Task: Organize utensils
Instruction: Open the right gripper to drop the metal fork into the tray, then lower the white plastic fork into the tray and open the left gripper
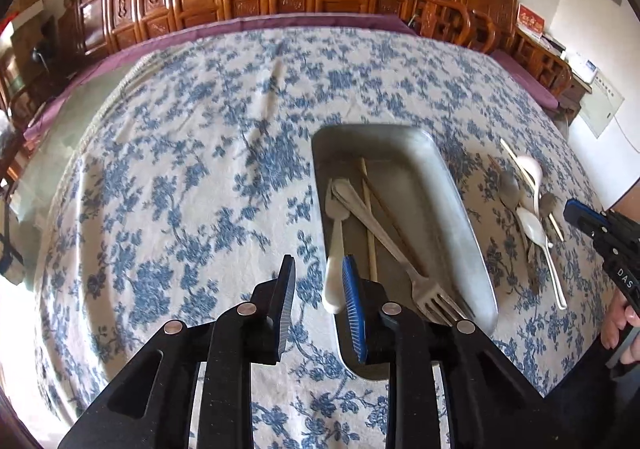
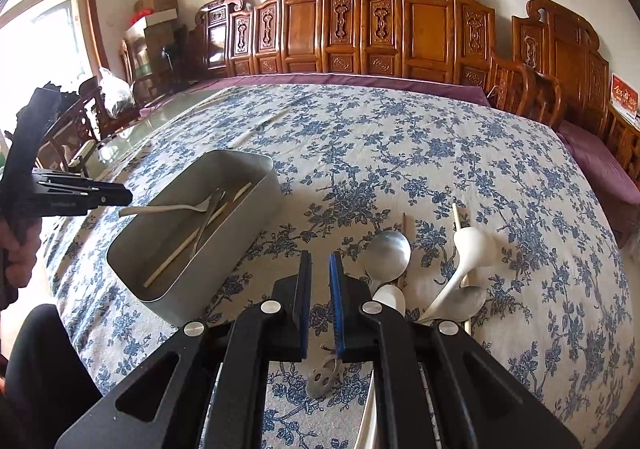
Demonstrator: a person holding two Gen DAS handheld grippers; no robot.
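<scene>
Left tongs (image 1: 316, 285), jaws parted and holding nothing, hover over the near end of the metal tray (image 1: 452, 185), which contains a fork (image 1: 430, 295), chopsticks and a white spoon (image 1: 334, 273). Right tongs (image 2: 320, 281), narrowly parted and likewise without a load, hang above the loose spoons (image 2: 388, 249) on the floral table (image 2: 400, 153).

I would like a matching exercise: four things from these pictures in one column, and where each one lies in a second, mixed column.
Things:
1. fork
2. white spoon
3. metal ladle
4. metal tray

Places:
A. on the floral cloth, outside the tray
B. in the tray, handle over its rim
C. in the tray, tines at its near end in the left wrist view
D. on the floral cloth, holding utensils

Pairs: 1-C, 2-B, 3-A, 4-D
</scene>
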